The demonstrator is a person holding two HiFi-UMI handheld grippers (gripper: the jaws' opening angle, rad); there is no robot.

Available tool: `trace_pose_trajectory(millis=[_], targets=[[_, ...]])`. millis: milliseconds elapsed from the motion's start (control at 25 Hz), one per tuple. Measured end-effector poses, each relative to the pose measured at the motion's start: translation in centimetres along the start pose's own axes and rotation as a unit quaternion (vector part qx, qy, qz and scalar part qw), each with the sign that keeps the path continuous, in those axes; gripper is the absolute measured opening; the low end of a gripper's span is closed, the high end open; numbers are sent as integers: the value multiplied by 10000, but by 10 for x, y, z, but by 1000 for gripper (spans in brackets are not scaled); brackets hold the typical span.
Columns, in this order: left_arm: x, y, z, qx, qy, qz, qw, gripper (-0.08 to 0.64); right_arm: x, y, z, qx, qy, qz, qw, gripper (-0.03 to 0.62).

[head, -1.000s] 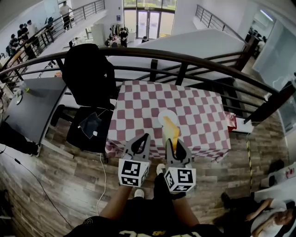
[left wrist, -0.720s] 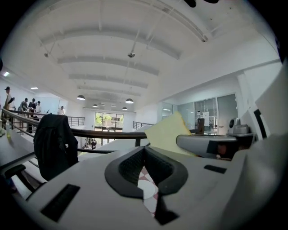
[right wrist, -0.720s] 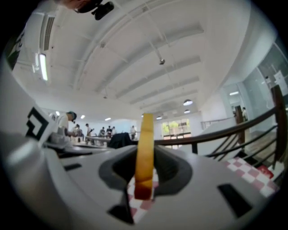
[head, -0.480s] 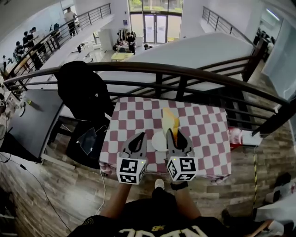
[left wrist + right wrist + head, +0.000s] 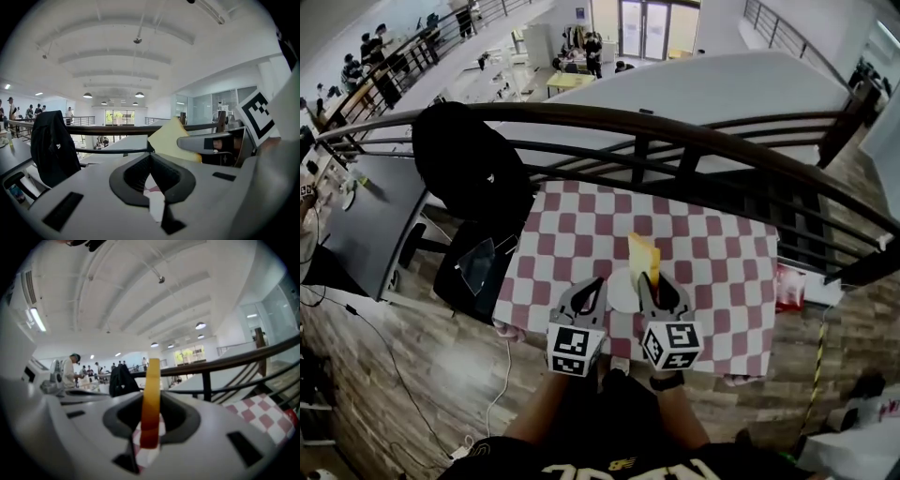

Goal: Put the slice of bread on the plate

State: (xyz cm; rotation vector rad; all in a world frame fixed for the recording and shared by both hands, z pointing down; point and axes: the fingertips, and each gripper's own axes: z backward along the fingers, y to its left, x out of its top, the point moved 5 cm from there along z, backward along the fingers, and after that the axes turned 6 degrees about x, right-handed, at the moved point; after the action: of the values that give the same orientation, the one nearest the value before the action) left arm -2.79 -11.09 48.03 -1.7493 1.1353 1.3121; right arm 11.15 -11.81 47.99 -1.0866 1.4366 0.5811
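wood plank floor (image 5: 403,394), dark curved railing (image 5: 694,127), checkered table (image 5: 572,225), black chair (image 5: 450,278), grey desk (image 5: 356,220), bright glass doors (image 5: 642,14).

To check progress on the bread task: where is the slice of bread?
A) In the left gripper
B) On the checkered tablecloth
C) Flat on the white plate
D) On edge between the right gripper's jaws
D: the right gripper view shows the slice of bread standing on edge, clamped in the right gripper, and the visible part of the plate is bare.

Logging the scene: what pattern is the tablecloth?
Red-and-white checks; the tablecloth shows best in the head view.
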Motion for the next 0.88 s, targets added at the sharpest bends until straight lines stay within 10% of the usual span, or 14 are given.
trace_pose_trajectory(millis=[240,880], targets=[[-52,24,-46,147,390,1079,9933,18,-55,-25,-19,-130,709,-343,9968,100],[-132,26,-77,-420,1570,1256,9787,18,-185,-29,-54,106,2327,-1856,9546,100]])
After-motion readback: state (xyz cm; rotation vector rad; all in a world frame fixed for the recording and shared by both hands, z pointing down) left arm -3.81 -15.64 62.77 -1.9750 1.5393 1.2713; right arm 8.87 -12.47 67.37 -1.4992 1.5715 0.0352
